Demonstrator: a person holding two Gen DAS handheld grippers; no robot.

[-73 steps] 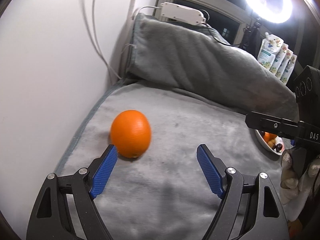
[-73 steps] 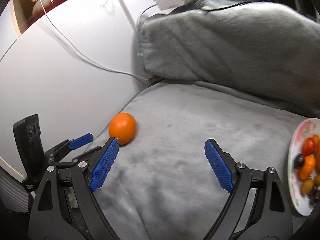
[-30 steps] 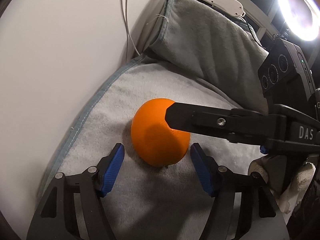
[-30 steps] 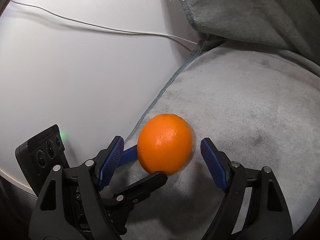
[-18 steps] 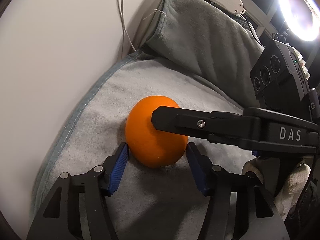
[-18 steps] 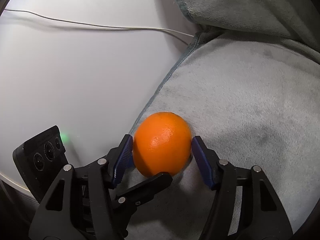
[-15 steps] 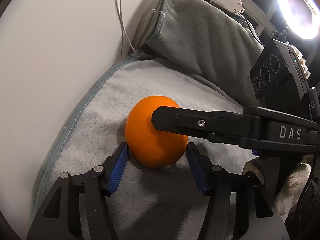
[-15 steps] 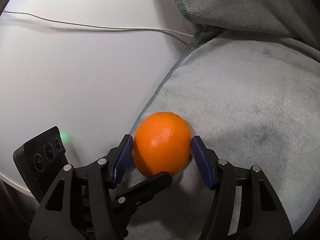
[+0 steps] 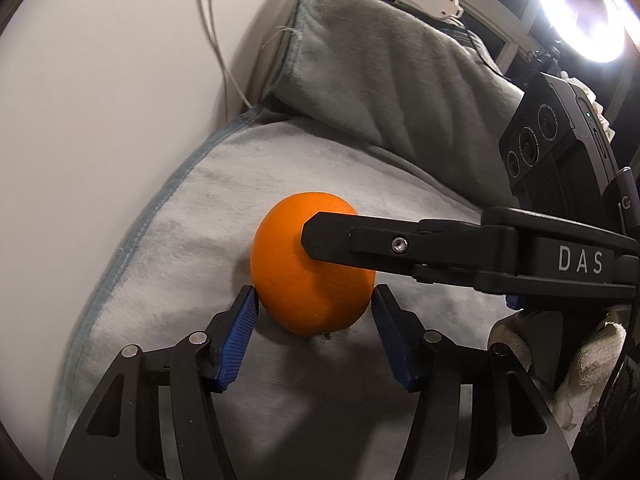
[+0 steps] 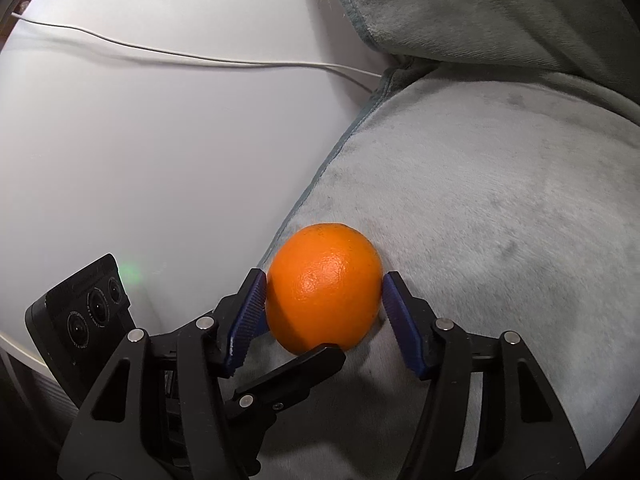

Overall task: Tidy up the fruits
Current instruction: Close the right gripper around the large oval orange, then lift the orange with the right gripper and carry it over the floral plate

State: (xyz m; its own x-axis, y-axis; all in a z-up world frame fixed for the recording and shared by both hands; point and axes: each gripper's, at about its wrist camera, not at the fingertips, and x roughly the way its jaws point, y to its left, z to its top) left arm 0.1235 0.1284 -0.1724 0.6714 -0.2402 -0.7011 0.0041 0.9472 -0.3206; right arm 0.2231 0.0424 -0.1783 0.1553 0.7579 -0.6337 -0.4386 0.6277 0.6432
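Both hand-held grippers are clamping the same orange (image 9: 312, 264) right now, which is kind of funny to look at. The left hand-held gripper (image 9: 312, 306) is sitting about half open, its blue pads (image 9: 240, 328) pressing the fruit's lower flanks, and the right hand-held gripper (image 10: 324, 302) is coming in crosswise, also about half open, with its pads (image 10: 248, 316) squeezing the orange at its widest part. In the left view, one black finger (image 9: 360, 240) of the right one is lying across the top of the fruit. My guess is the two-way pinch is keeping a round, rolly thing from scooting off, since it's resting on a soft grey blanket (image 10: 500, 220) close to the blanket's hemmed edge, next to a white surface (image 10: 140, 140) with a cable (image 10: 200, 58) running across it. A folded part of the blanket (image 9: 380, 80) is piling up behind, and a ring light (image 9: 580, 12) is glaring at top right.
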